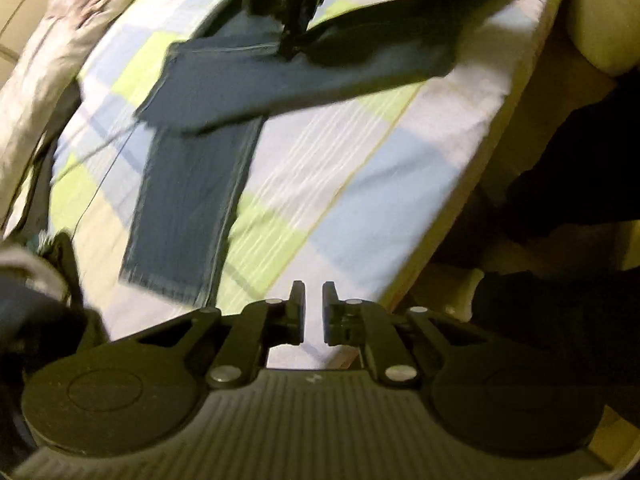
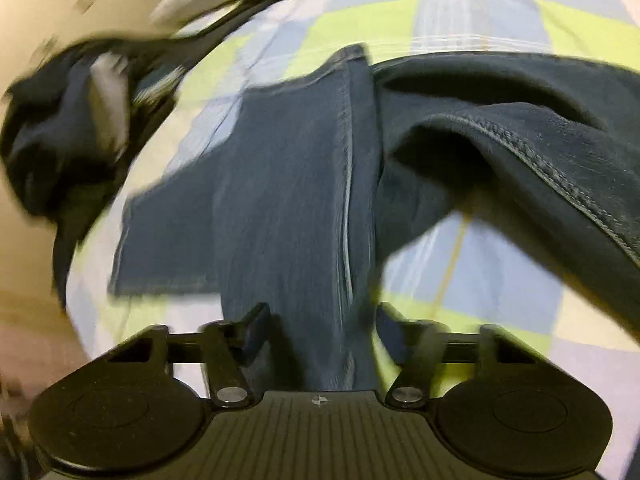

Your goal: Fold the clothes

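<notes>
Left wrist view: the left gripper hovers over the near edge of the checked bedsheet with its jaws drawn almost together and nothing between them, while the jeans lie ahead, one leg flat on the sheet and another part lifted across it by the right gripper (frame motion-blurred; a pale quilt is bunched at the far left). Right wrist view: the right gripper has its fingers spread wide, a band of the jeans running between them over the bedsheet; whether the pads touch the denim I cannot tell.
</notes>
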{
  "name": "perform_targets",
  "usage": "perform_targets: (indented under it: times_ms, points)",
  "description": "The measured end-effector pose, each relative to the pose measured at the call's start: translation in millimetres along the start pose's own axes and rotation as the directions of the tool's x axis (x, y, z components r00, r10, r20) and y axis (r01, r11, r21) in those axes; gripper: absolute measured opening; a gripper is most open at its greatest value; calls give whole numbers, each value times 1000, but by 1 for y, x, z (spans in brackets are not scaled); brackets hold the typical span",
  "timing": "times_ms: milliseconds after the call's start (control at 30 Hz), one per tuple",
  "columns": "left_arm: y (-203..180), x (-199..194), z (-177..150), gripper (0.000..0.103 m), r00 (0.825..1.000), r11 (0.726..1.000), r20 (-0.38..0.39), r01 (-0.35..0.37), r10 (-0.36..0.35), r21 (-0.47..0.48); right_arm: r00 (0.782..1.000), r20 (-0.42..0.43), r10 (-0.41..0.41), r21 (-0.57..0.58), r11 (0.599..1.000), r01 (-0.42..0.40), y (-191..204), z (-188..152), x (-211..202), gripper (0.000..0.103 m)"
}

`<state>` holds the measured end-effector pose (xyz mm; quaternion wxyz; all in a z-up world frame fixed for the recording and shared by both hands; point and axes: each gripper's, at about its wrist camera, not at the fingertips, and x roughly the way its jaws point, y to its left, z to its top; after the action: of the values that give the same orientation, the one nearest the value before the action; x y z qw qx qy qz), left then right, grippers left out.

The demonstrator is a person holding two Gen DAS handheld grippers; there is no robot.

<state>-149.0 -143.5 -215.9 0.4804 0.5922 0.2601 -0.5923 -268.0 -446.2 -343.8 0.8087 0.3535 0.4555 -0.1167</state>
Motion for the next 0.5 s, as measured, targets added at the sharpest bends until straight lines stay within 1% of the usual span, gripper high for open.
perform_targets:
  times_ms: [67,100,133,167,200,267,333,367,433,467,500]
  points:
    - [11,-10,-20,7,999,998,12,-40,41,-44,998,47,-44,-22,999,45,18,3,-7,10]
    - [20,-17,-30,7,998,995,15,-62,63,-77,996,80,-34,-86,995,41,36,0,-18,10]
    - [29,-23,-41,7,996,990,17,-84,86,-111,993,109,-37,-191,980,57,63,-8,-28,10]
    - [37,-29,-50,8,994,984,19,-108,112,-141,992,119,-35,-296,953,69,91,-22,-35,10]
    - [45,-35,-59,9,991,977,18,-127,132,-173,992,125,-32,-392,916,79,117,-37,-41,7]
    - [60,-46,-75,10,986,959,16,-158,167,-235,996,83,-28,-530,845,69,161,-78,-36,8]
    - [69,-52,-87,12,985,947,16,-158,169,-278,997,19,-74,-633,771,69,185,-122,-13,8]
    - [73,-53,-90,13,986,946,18,-152,164,-288,994,-22,-108,-641,764,69,185,-138,1,8]
    - [75,-52,-93,17,989,947,34,-126,142,-295,980,-97,-173,-659,749,67,185,-168,28,8]
    - [73,-48,-86,19,991,952,50,-108,127,-286,977,-101,-189,-666,743,75,186,-178,31,10]
    - [71,-44,-78,22,991,957,68,-90,113,-276,974,-105,-200,-671,738,79,187,-186,33,21]
